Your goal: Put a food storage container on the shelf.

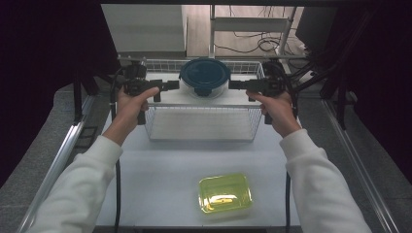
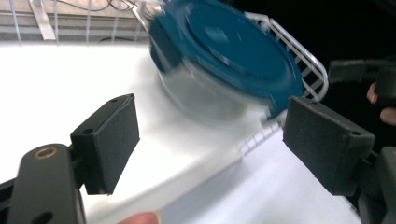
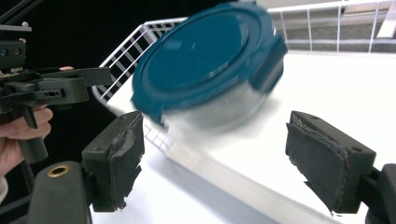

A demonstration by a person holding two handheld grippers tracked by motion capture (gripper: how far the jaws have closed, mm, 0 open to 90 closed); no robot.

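Round blue-lidded container (image 1: 204,76) sits in the wire basket (image 1: 201,127). Left gripper (image 1: 174,85) and right gripper (image 1: 234,85) flank it, jaws spread, empty. Best drawn straight outward, avoiding basket rims.

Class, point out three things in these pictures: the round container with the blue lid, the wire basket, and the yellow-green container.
Round container (image 1: 205,74), high view, lid centre.
Wire basket (image 1: 201,127), high view, front wall.
Yellow-green container (image 1: 225,193), high view, lid centre.

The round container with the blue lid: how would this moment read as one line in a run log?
round container: in wire basket, lid on | left gripper: open, beside it, apart | right gripper: open, beside it, apart | yellow box: near table edge
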